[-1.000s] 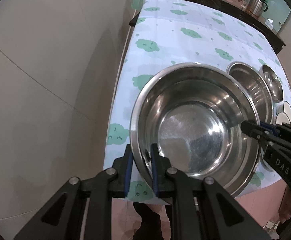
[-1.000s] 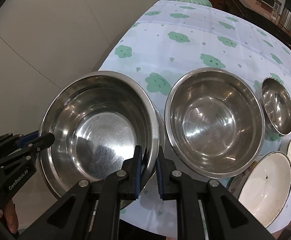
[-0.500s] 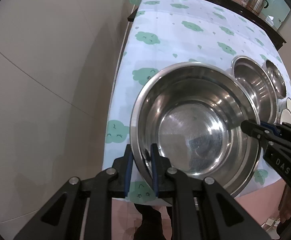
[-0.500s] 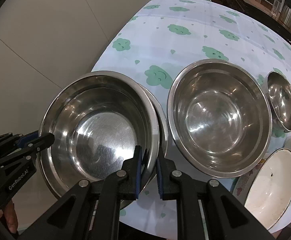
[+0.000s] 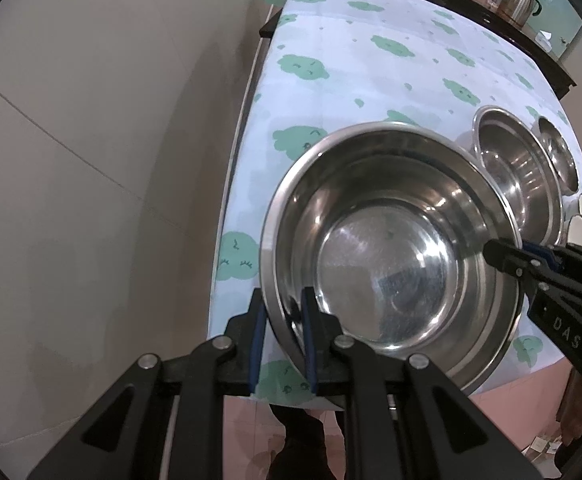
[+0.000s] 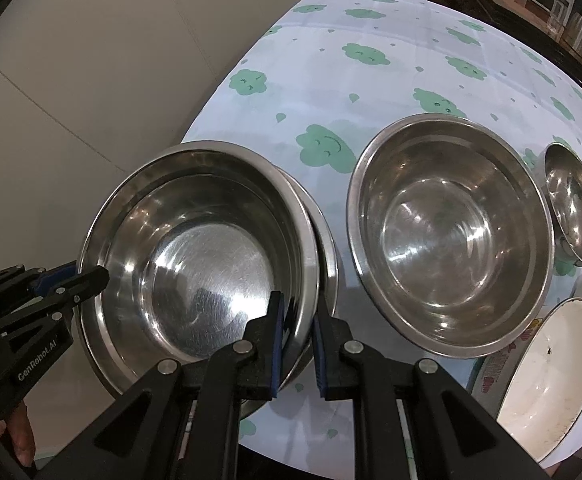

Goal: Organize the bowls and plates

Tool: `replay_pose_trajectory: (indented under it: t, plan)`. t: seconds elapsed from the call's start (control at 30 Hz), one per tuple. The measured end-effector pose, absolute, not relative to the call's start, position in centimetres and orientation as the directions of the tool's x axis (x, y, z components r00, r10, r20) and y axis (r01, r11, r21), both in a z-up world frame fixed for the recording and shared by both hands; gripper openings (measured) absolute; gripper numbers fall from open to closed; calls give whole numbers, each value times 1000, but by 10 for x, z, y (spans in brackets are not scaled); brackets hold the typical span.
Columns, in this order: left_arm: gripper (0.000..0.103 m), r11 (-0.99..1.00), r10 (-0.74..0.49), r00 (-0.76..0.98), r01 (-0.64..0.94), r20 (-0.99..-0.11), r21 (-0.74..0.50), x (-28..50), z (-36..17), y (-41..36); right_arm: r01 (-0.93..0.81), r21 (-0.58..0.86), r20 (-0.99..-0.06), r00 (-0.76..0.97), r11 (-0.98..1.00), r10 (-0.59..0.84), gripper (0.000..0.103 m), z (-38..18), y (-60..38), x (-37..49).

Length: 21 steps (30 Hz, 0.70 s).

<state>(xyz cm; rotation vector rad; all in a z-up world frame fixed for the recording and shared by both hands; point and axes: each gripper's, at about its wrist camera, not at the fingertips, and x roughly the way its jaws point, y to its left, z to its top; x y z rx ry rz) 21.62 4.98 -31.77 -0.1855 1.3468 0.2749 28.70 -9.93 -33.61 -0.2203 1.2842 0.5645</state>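
Green-clouded tablecloth [image 6: 391, 24] covers the table — beige wall [image 5: 91, 120] beside it.

The far half of the bench [image 6: 391, 28] lies bare, open to a gripper. Along the near edge a large steel bowl [image 6: 195, 256], a middle bowl [image 6: 447, 236], a small bowl [image 6: 575, 204] and white plates [image 6: 547, 372] crowd together with narrow gaps. A wall [image 5: 91, 128] bounds the left side.
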Motion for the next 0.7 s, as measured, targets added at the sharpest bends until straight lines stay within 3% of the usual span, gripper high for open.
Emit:
replay_pose_trajectory:
  t: [0.7]
  plan:
    - [16,961,90,273,-277,-958,11,215,-297,40,-498,175,-935,187,850,302,19,-332,-107,287]
